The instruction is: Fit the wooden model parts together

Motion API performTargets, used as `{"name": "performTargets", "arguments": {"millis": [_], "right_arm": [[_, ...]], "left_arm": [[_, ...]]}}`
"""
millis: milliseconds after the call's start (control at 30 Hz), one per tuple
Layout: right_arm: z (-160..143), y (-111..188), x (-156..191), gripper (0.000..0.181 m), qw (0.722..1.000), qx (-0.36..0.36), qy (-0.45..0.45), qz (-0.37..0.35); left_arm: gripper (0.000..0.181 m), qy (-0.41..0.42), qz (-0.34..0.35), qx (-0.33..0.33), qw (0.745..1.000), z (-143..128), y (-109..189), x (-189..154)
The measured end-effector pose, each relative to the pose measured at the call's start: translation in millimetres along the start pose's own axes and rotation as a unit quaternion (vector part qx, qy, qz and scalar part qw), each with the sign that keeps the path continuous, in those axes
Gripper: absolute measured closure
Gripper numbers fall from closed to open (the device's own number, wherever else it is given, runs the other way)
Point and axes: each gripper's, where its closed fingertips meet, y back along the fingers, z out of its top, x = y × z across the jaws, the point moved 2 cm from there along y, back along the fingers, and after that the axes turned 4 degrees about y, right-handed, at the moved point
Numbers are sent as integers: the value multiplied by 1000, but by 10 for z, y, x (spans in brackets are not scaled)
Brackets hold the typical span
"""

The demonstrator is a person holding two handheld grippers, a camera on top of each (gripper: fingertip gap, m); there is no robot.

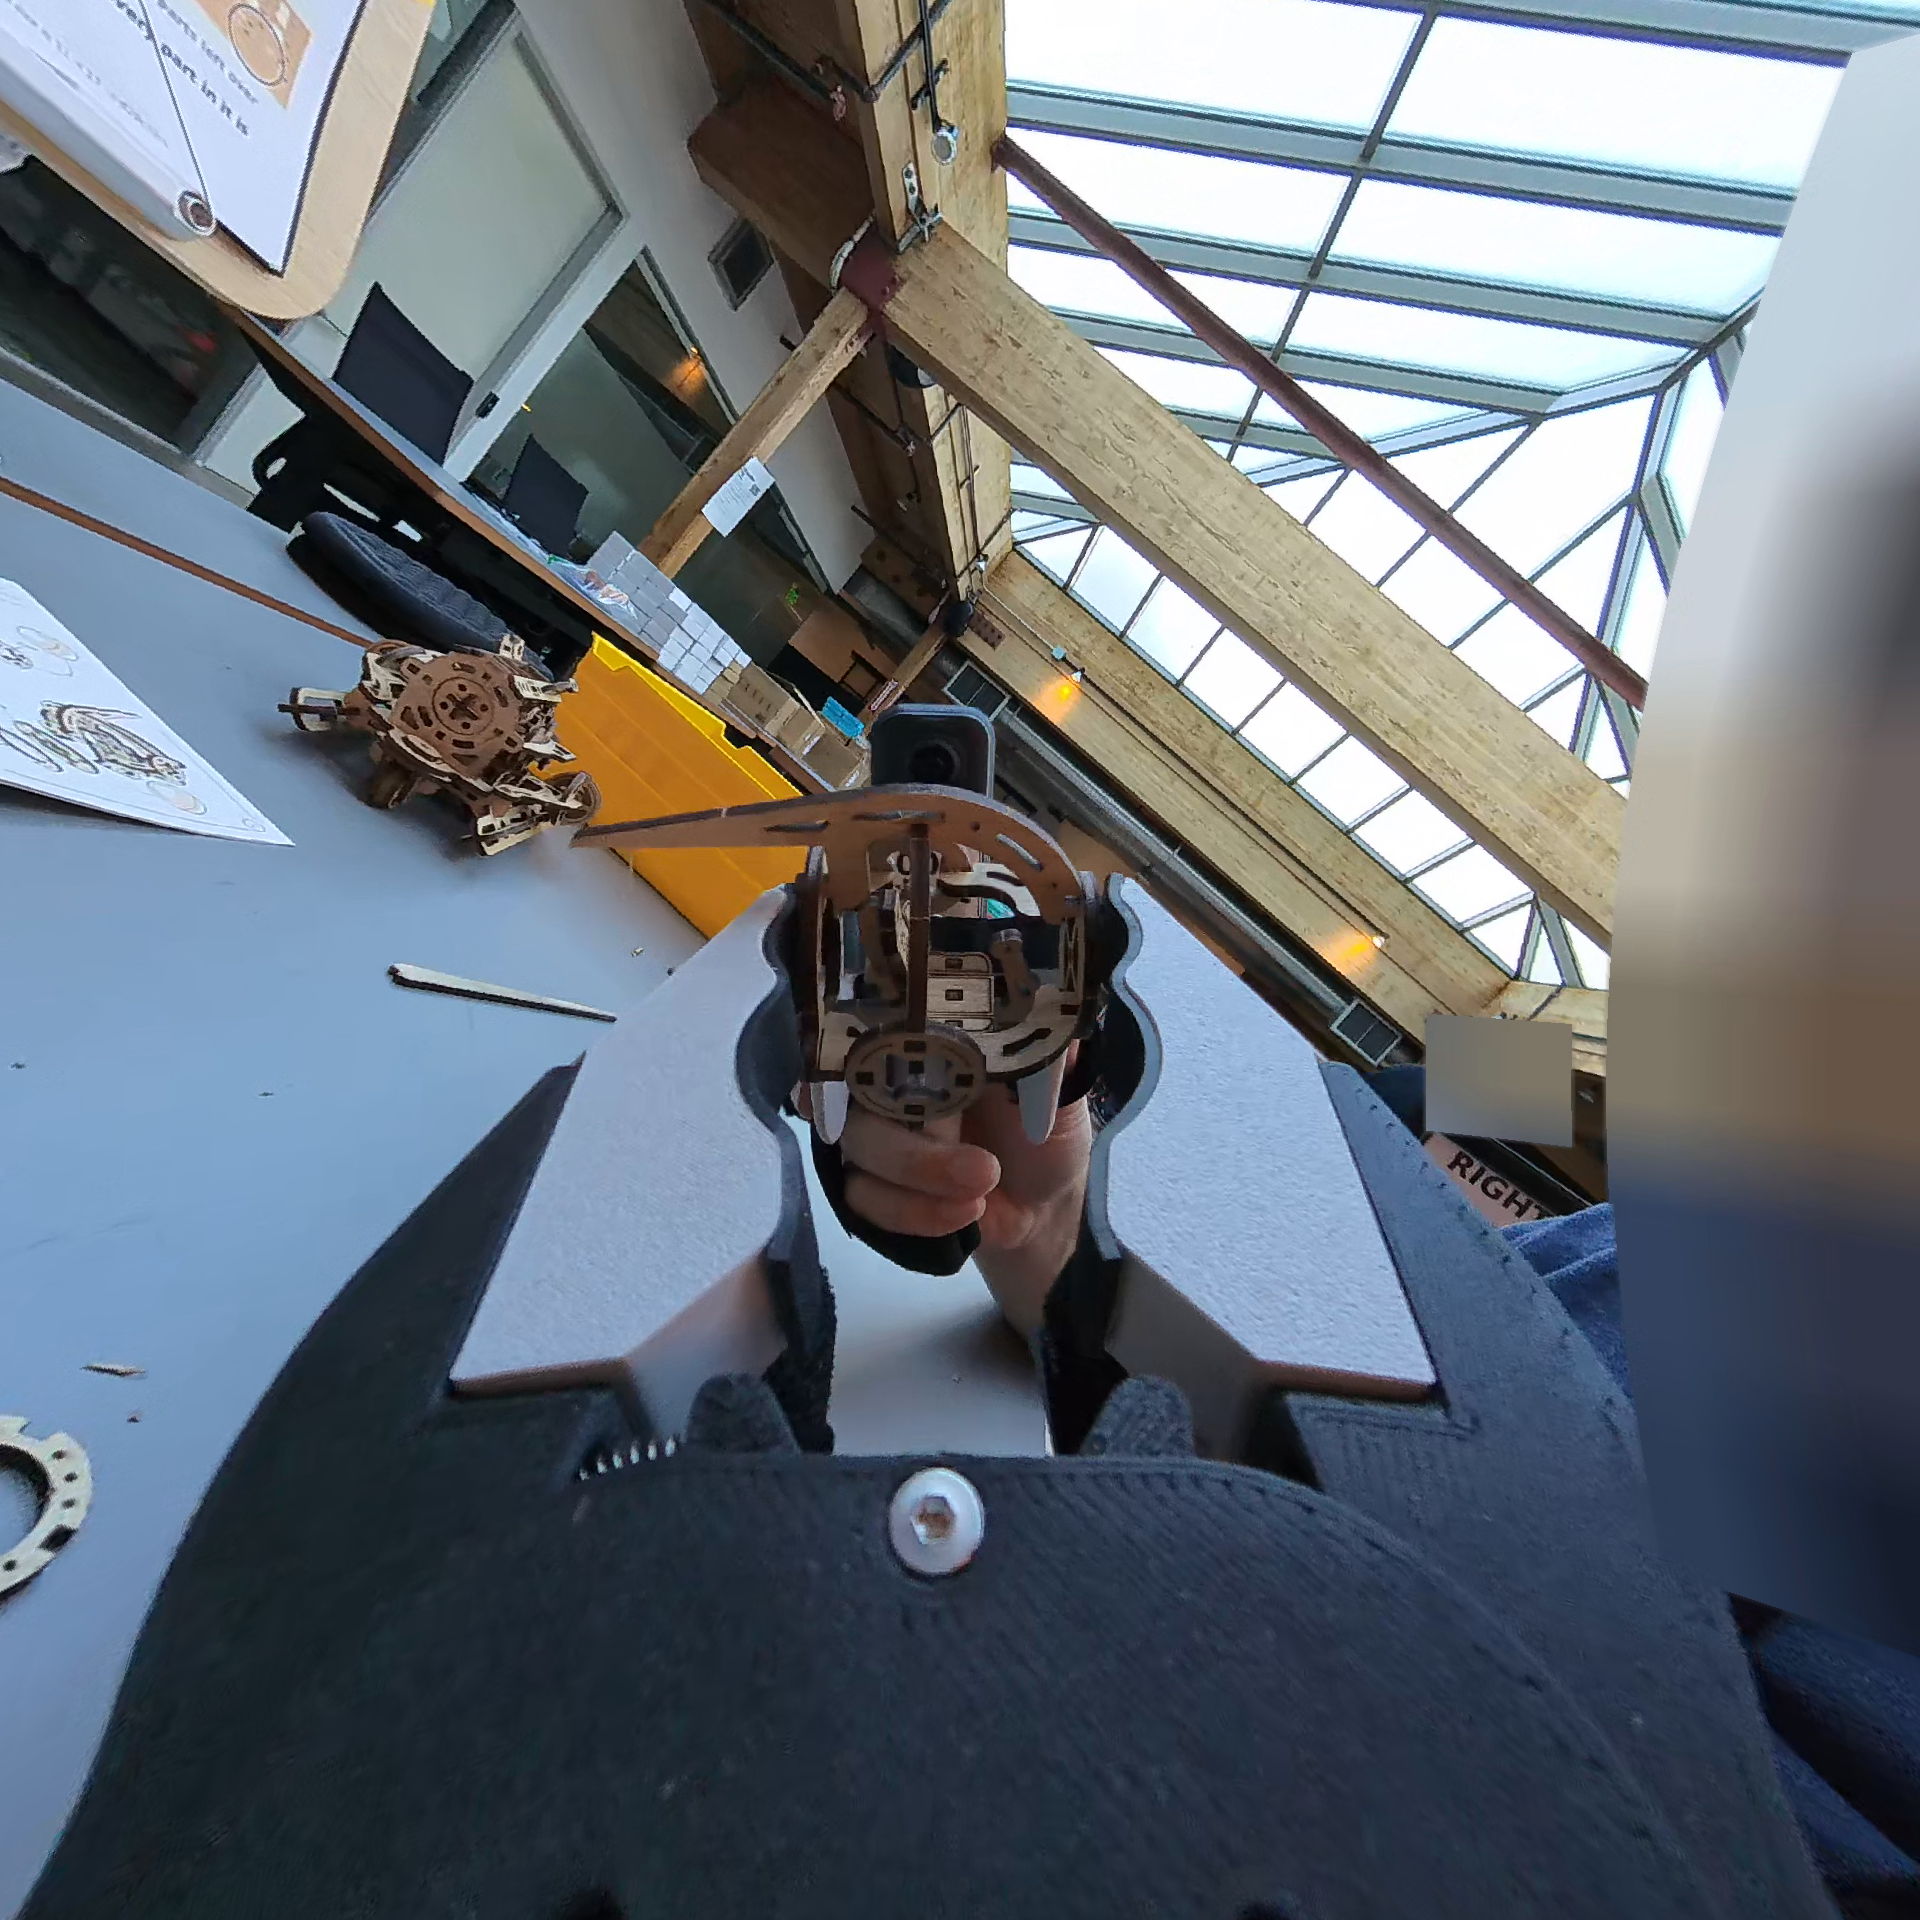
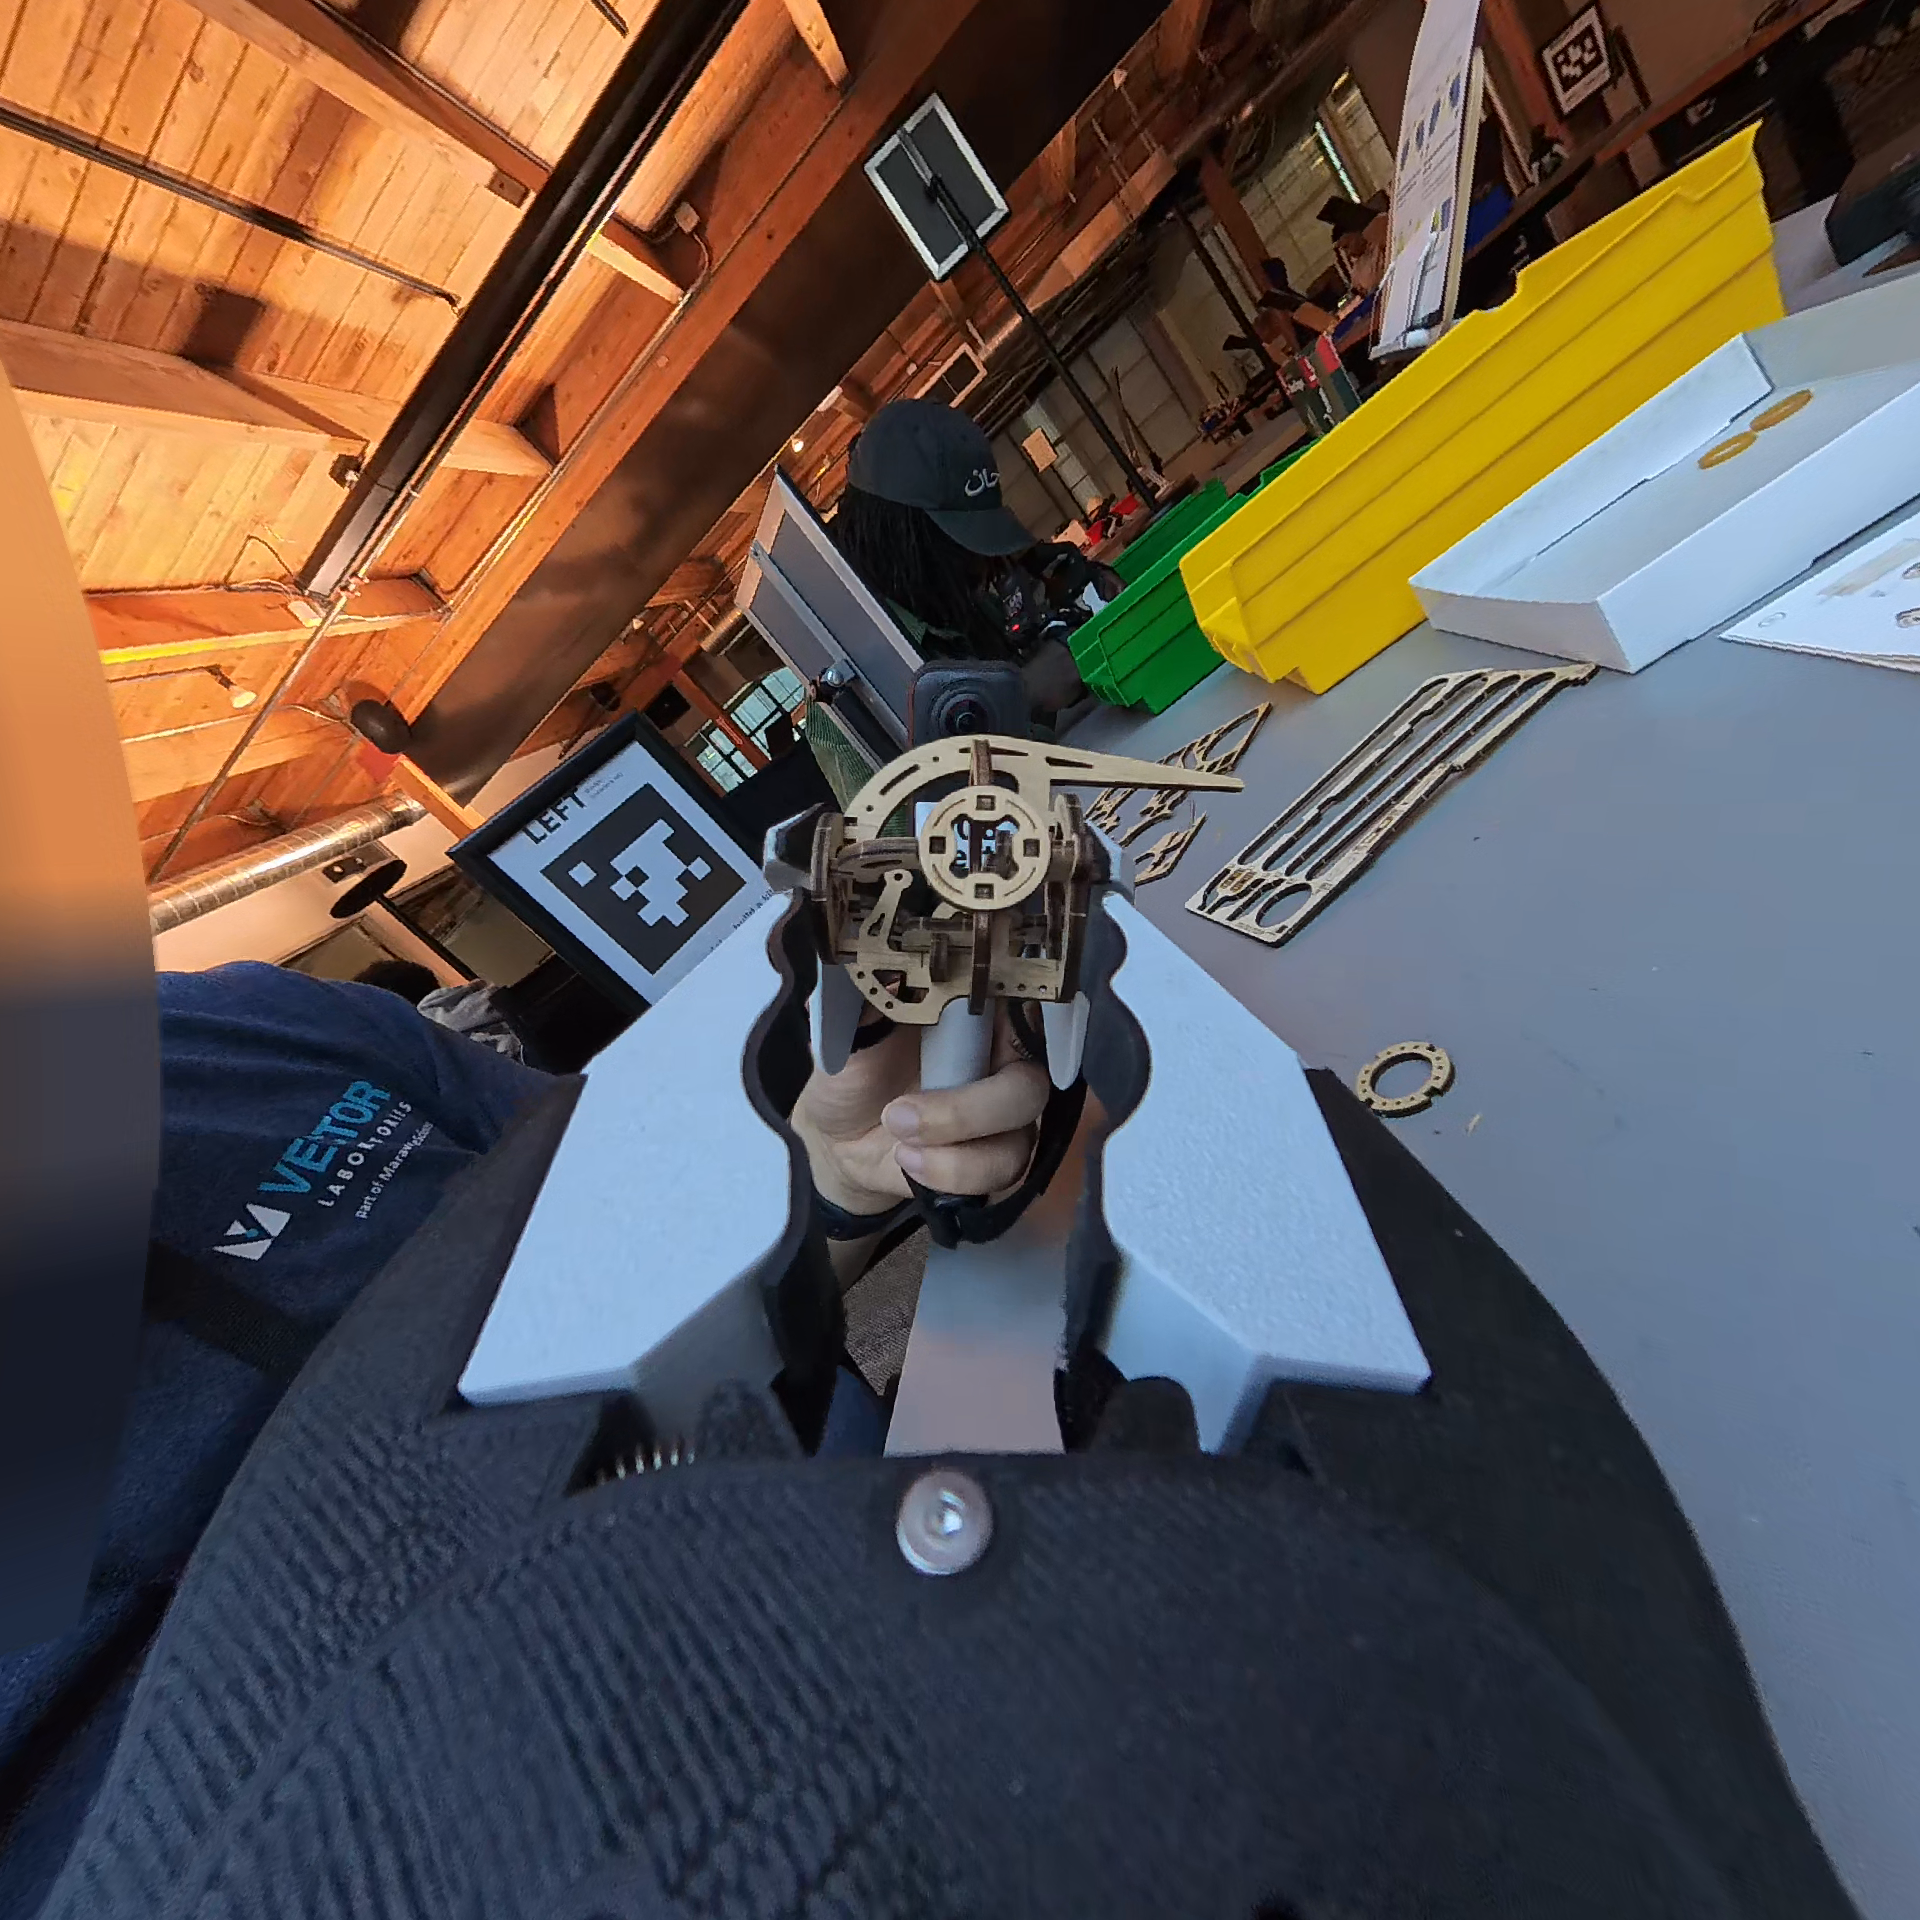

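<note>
A small wooden model assembly (image 1: 940,982) with a round hub and a curved ring ending in a long pointed blade is held up in the air between my two grippers, which face each other. My left gripper (image 1: 951,935) is shut on it, its fingertips pressing both sides. In the right wrist view the same assembly (image 2: 971,883) sits between the fingertips of my right gripper (image 2: 951,894), also shut on it. Each view shows the other gripper's camera and the hand holding it behind the model.
On the grey table: a built wooden model (image 1: 457,727), a loose wooden stick (image 1: 499,992), a toothed wooden ring (image 2: 1403,1078), an instruction sheet (image 1: 94,727), punched-out wooden sheets (image 2: 1382,800), a white box (image 2: 1662,520), yellow bins (image 2: 1475,416) and green bins (image 2: 1143,623). A person in a black cap (image 2: 935,488) sits beyond. The grippers are tip to tip, or close to it.
</note>
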Motion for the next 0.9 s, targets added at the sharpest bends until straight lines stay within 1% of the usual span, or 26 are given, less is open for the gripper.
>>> {"name": "performTargets", "arguments": {"millis": [133, 267, 567, 600, 700, 900], "right_arm": [[6, 13, -11, 132, 1000, -4, -14, 4], [28, 26, 12, 132, 1000, -13, -23, 17], [56, 44, 29, 132, 999, -21, -36, 30], [65, 47, 25, 132, 999, -25, -38, 30], [38, 26, 40, 132, 998, -19, -42, 41], [20, 22, 27, 132, 998, -14, -42, 40]], "left_arm": [[127, 7, 1, 0, 1000, 6, -17, 6], [124, 21, -19, 17, 999, 26, 14, -36], [126, -13, -4, 46, 999, -1, 142, -39], [126, -10, -4, 45, 999, -2, 148, -36], [134, 11, -24, 35, 999, 19, 153, -66], [134, 20, -23, 31, 999, 17, 152, -51]]}}
